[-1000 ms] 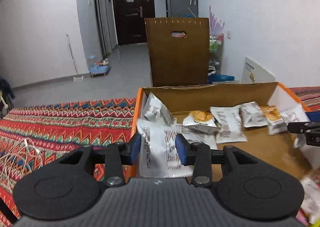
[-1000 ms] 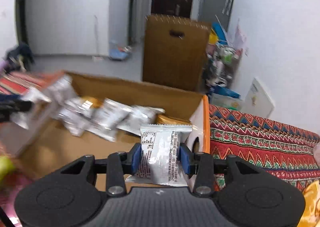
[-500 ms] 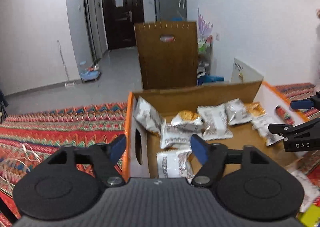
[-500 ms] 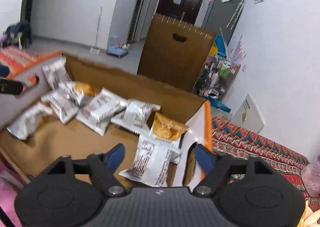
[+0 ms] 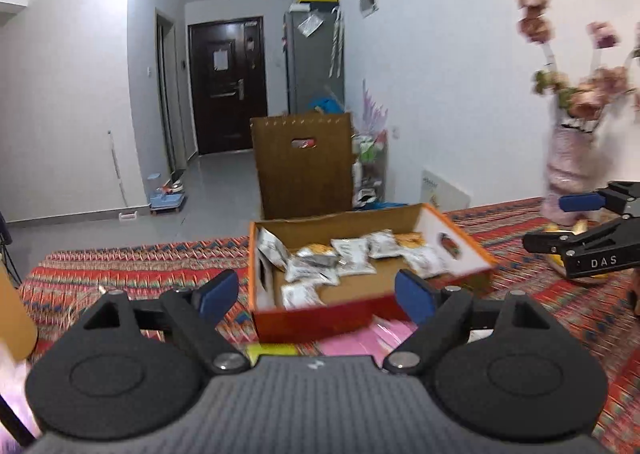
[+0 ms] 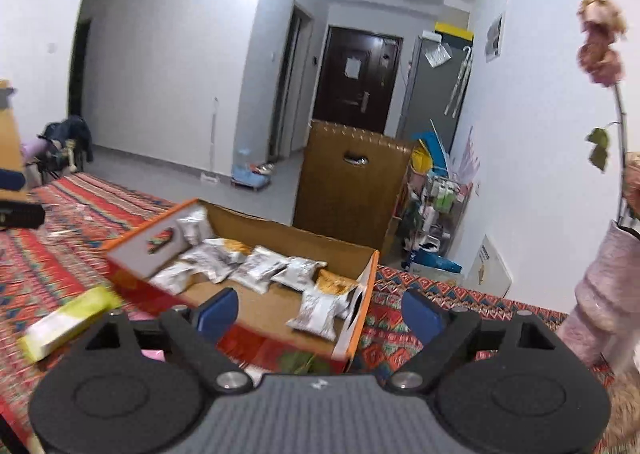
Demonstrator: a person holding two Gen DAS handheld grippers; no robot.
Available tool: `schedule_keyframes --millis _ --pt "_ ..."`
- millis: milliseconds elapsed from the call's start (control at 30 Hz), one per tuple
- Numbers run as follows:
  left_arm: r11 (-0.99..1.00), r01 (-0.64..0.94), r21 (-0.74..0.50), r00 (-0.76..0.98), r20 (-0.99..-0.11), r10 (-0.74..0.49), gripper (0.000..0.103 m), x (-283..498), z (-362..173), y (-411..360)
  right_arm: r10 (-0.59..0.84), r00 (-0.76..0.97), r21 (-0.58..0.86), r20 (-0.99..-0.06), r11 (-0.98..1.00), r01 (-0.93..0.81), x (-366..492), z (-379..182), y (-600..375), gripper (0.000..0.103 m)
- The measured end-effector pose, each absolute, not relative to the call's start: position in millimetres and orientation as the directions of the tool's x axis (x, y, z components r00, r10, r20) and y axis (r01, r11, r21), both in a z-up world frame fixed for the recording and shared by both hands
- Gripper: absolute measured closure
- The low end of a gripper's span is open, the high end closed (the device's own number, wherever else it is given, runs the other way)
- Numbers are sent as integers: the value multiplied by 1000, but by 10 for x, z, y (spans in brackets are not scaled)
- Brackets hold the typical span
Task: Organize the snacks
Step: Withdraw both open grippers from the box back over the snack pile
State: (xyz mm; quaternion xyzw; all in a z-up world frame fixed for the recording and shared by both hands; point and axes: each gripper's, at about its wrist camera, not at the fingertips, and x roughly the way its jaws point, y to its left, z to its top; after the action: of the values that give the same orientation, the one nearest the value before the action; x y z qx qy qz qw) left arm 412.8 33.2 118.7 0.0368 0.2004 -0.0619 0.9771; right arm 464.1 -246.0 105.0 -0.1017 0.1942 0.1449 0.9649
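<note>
A white-walled room with a dark door (image 5: 227,84) at the far end holds a desk (image 5: 132,266) covered in a red patterned cloth. An open cardboard box (image 5: 460,250) with orange edges sits on that cloth and serves as the landmark. Inside the box lie the snack packets (image 5: 352,260), silver and orange, most bunched toward its far wall, one (image 5: 300,294) nearer the front on the left side and another (image 6: 320,310) by the right end wall. Behind the box, on the floor, stands a tall brown carton (image 5: 304,162) with a handle slot. In front of the box lie a yellow-green pack (image 6: 68,324) and something pink (image 5: 360,342), both blurred. To the right of the box stands a pink vase (image 5: 568,170) of dried flowers. The left gripper (image 5: 316,296) hangs before the box's near wall, its jaws opening, nothing between them. The right gripper (image 6: 320,312) sits over the box's right front corner, jaws likewise opening and empty.
</note>
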Motion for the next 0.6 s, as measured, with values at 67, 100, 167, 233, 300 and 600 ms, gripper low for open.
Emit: schedule_keyframes --millis 67,100,167,233,300,600 --pt "989 144 30 914 -388 -122 13 3781 1155 316 262 885 -124 -384 935 -331 4271 1042 -2506 10" --pt "989 144 27 917 -380 -123 12 3607 1136 302 274 887 -117 -371 934 -337 4072 1022 -2527 7" --pt "989 145 29 922 -368 -124 9 3272 1088 281 299 886 -105 -356 929 -355 3671 961 -2563 5" --pt "990 136 27 921 -371 -116 9 2988 1017 258 308 882 -94 -356 928 -362 3337 855 -2593 5" --pt "991 127 28 918 -381 -107 9 2713 933 231 316 872 -77 -374 926 -369 3039 712 -2611 5" --pt "995 95 -22 872 -480 -94 8 1845 482 208 280 826 80 -489 957 -277 2087 -6 -2591 5"
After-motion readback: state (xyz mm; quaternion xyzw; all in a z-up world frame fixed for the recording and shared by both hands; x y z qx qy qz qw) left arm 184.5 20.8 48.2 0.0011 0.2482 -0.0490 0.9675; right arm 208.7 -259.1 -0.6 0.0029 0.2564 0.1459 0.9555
